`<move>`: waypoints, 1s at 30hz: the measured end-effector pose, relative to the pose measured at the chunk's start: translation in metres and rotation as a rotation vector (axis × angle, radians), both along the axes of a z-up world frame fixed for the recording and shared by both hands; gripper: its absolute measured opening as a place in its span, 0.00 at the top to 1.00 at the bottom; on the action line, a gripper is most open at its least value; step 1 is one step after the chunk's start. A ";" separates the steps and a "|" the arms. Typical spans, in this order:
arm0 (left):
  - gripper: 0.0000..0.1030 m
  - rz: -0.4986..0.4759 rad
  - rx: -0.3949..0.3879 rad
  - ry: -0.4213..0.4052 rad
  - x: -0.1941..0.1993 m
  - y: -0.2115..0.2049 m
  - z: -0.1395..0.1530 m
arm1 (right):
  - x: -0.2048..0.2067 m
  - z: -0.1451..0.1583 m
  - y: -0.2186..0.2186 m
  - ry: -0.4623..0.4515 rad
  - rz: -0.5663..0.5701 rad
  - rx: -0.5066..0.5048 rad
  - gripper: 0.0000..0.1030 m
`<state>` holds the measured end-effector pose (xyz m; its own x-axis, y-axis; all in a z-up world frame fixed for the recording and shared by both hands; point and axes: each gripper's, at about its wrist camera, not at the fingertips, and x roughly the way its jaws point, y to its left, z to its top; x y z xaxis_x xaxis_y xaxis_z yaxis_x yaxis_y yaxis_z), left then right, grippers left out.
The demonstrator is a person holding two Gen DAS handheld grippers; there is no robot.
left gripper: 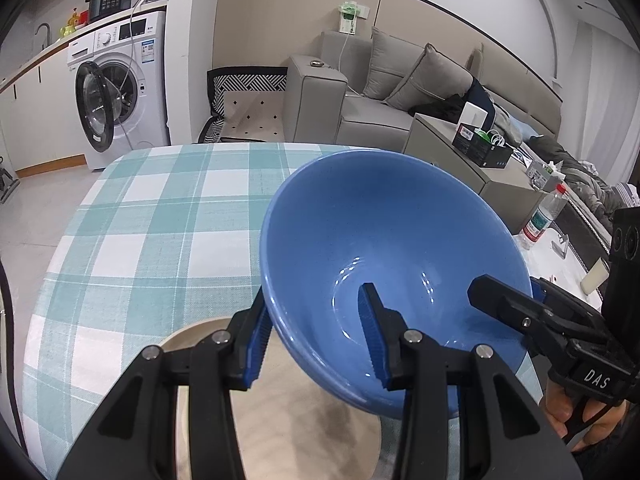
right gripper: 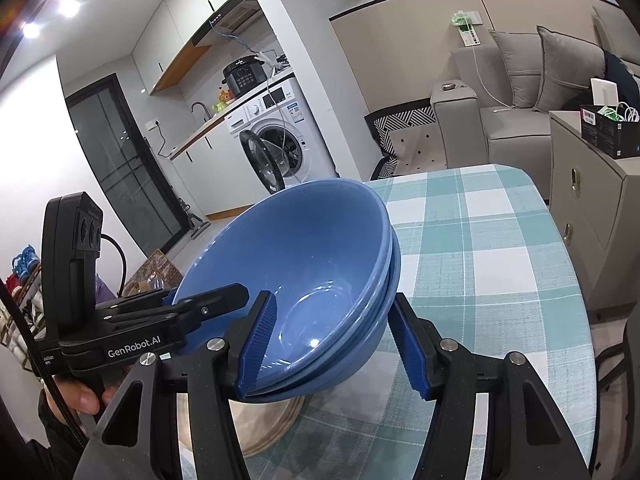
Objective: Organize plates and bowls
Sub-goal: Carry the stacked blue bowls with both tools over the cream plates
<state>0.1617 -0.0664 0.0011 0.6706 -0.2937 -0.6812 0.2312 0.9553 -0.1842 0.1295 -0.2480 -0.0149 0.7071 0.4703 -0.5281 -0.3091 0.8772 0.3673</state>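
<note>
Stacked blue bowls are held tilted above a beige plate on the checked tablecloth. My left gripper straddles the left rim, one finger inside and one outside, pressed on it. My right gripper straddles the right rim the same way; it also shows in the left wrist view, and the left gripper shows in the right wrist view. The plate is partly hidden under the bowls.
The table has a teal-and-white cloth; its far edge and right edge are near. A grey cabinet stands to the right, a sofa behind, a washing machine at the back left.
</note>
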 end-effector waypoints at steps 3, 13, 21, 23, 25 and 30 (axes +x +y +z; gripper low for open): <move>0.60 0.005 -0.003 -0.003 -0.003 0.005 0.001 | 0.001 0.000 0.004 0.004 0.009 -0.002 0.43; 0.60 0.007 -0.017 -0.001 -0.011 0.018 -0.001 | -0.005 0.006 0.019 -0.016 0.008 -0.009 0.43; 0.60 0.029 -0.028 -0.019 -0.022 0.036 0.002 | -0.011 0.008 0.035 -0.013 0.030 -0.008 0.43; 0.60 0.037 -0.033 -0.022 -0.024 0.041 0.003 | -0.012 0.010 0.040 -0.013 0.036 -0.010 0.43; 0.60 0.045 -0.032 -0.026 -0.026 0.046 0.004 | -0.013 0.011 0.045 -0.013 0.043 -0.013 0.43; 0.60 0.065 -0.034 -0.029 -0.030 0.060 0.004 | -0.015 0.010 0.060 -0.007 0.065 -0.019 0.43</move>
<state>0.1316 -0.0059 0.0056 0.7085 -0.2713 -0.6515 0.1742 0.9618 -0.2110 0.1147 -0.1878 -0.0044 0.6791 0.5054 -0.5324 -0.3687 0.8619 0.3481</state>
